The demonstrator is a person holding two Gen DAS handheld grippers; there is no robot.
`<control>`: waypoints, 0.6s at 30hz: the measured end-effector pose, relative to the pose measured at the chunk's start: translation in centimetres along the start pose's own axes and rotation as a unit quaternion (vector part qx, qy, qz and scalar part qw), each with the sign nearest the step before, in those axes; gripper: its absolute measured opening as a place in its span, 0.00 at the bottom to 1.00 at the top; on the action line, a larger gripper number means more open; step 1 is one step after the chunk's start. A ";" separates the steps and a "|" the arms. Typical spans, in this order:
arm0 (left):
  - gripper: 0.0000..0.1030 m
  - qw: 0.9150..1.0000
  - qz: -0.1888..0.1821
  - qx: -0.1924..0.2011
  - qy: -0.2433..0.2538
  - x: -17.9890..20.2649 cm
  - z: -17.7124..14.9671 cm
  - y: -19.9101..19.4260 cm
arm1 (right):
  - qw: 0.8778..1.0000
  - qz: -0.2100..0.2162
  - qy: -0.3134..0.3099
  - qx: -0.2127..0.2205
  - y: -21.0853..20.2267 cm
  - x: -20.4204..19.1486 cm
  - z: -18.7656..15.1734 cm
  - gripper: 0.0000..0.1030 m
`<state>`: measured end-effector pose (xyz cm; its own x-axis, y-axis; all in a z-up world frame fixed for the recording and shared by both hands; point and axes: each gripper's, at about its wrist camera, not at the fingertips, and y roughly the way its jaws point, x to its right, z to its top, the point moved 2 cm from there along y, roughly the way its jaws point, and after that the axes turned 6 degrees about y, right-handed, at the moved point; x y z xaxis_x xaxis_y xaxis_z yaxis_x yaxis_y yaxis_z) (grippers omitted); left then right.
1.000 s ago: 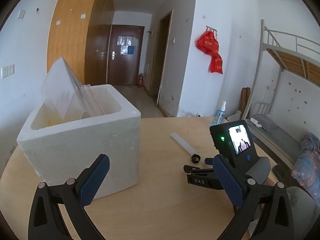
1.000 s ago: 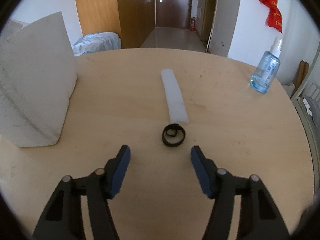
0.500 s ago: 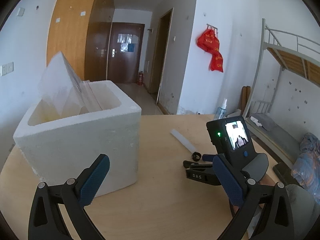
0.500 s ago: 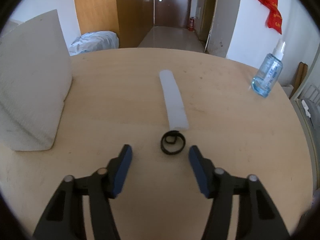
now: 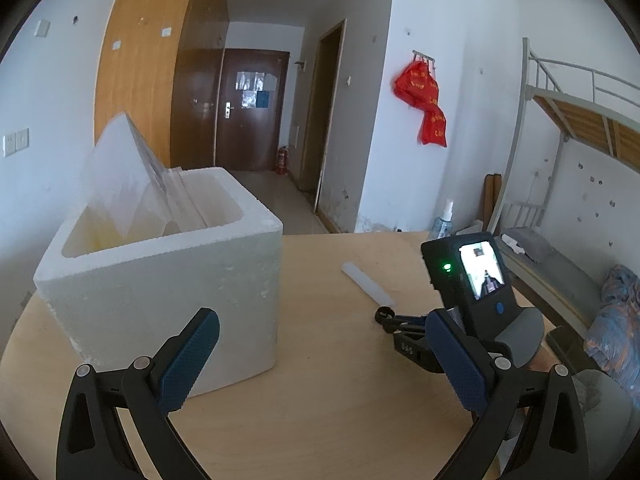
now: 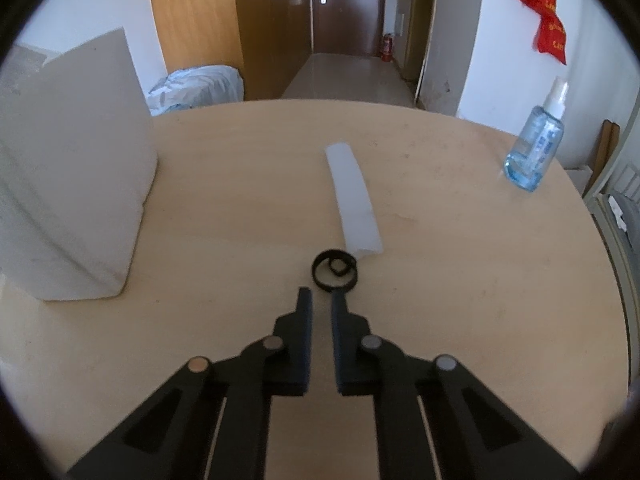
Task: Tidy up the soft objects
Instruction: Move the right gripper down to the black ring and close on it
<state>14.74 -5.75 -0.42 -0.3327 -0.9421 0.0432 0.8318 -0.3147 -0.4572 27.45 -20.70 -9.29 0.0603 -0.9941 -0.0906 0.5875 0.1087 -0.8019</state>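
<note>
A small black coiled strap ring (image 6: 334, 270) lies on the round wooden table (image 6: 460, 280), touching the near end of a long white foam strip (image 6: 352, 200). My right gripper (image 6: 322, 294) is just behind the ring, its jaws nearly closed with a narrow gap, holding nothing. In the left wrist view the right gripper (image 5: 394, 322) reaches to the ring (image 5: 383, 314) beside the strip (image 5: 368, 283). My left gripper (image 5: 320, 356) is open and empty, hovering in front of the white foam box (image 5: 168, 292), which holds clear plastic bags (image 5: 132, 184).
A blue spray bottle (image 6: 536, 148) stands at the table's far right edge. The foam box (image 6: 68, 184) fills the left side in the right wrist view. A bunk bed (image 5: 580, 152) and red bags on the wall (image 5: 424, 104) are beyond the table.
My right gripper's jaws have closed from wide open to a narrow gap and moved forward, up to the black ring. The left gripper has barely moved.
</note>
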 end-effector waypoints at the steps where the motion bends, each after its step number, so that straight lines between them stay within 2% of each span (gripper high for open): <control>1: 1.00 1.000 0.001 0.000 0.000 0.0 0.1 0.0 | 1.000 -0.003 -0.002 0.005 -0.4 0.0 0.0 0.10; 11: 1.00 1.000 0.005 0.010 0.002 -0.3 0.7 -0.5 | 1.000 0.005 -0.012 0.004 -0.7 -0.4 0.2 0.08; 15: 1.00 1.000 0.009 0.012 0.003 -0.4 0.7 -0.5 | 0.999 -0.022 -0.026 0.009 -0.3 -1.0 0.5 0.08; 18: 1.00 1.000 0.007 0.008 -0.001 -0.6 0.7 -0.3 | 0.999 -0.020 -0.031 0.005 0.4 -1.4 0.9 0.08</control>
<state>15.00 -5.19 0.26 -0.3200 -0.9466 0.0381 0.8436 -0.3030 -0.4434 28.34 -19.30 -8.90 0.0863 -0.9960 -0.0221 0.5987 0.0696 -0.7980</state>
